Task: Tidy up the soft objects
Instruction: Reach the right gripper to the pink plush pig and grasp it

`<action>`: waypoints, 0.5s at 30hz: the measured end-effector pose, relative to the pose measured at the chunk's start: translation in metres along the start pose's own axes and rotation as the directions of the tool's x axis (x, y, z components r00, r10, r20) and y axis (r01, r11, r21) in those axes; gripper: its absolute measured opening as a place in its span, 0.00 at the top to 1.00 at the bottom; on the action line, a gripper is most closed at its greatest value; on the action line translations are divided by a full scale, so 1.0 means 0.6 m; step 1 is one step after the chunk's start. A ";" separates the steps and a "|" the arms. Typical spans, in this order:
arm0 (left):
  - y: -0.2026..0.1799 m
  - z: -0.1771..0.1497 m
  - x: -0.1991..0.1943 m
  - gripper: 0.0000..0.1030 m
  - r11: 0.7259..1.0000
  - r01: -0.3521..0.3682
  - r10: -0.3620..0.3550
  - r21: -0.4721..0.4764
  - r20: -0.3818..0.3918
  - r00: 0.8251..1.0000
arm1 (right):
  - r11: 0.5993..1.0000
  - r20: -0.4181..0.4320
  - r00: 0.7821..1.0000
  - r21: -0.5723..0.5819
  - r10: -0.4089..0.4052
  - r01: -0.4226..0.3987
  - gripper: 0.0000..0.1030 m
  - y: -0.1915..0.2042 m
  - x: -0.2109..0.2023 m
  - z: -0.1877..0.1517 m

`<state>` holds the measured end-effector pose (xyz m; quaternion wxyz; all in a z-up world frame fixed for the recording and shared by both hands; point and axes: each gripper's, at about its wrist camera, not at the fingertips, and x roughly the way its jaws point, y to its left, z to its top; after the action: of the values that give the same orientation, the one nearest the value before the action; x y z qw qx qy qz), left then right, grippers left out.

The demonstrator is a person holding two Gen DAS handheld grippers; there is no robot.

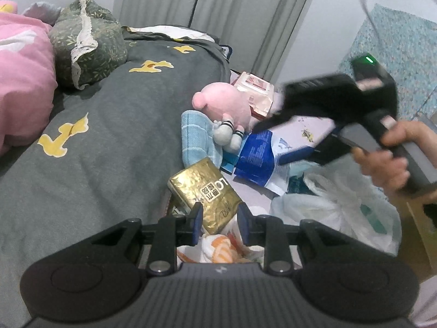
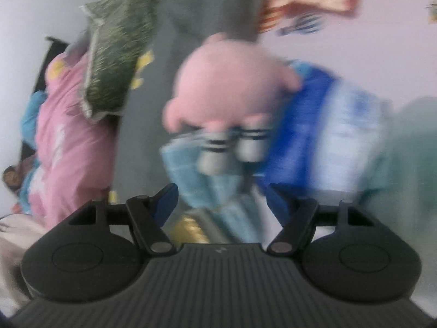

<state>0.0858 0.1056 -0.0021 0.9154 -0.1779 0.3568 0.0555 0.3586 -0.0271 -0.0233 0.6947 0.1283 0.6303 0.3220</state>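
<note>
My left gripper is shut on a gold tissue pack, its blue pads pressing the pack's near end. A pink plush toy with grey striped feet lies on a light blue towel at the edge of the bed. In the right wrist view, which is blurred, my right gripper stands open just short of the plush toy and over the towel, with nothing between its fingers. A hand holds the right gripper at the right of the left wrist view.
A grey duvet with yellow patches covers the bed, with a green pillow and pink quilt behind. A blue-and-white package, a pink wipes pack and a white plastic bag lie beside the toy.
</note>
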 end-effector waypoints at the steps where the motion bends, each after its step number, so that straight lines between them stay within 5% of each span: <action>1: 0.000 0.001 0.002 0.73 1.000 0.002 -0.002 -0.005 0.000 1.000 | 1.000 0.015 1.000 0.017 -0.014 0.014 0.30 -0.015 -0.012 0.001; 7: -0.002 0.007 0.016 0.72 1.000 -0.002 0.002 -0.022 0.005 1.000 | 0.989 0.090 0.995 0.139 0.033 -0.046 0.31 -0.080 -0.064 0.021; 12: -0.006 0.010 0.017 0.66 1.000 -0.025 0.025 -0.019 0.011 1.000 | 0.994 0.111 0.991 0.068 0.075 -0.083 0.27 -0.040 -0.045 0.059; 15: -0.004 0.014 0.018 0.63 0.999 -0.042 0.042 -0.019 0.012 0.999 | 0.999 0.144 0.989 -0.023 0.029 -0.026 0.21 0.003 -0.018 0.100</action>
<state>0.0997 0.1062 -0.0032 0.9145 -0.1785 0.3543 0.0792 0.4157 -0.0187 -0.0031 0.7353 0.1528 0.5731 0.3279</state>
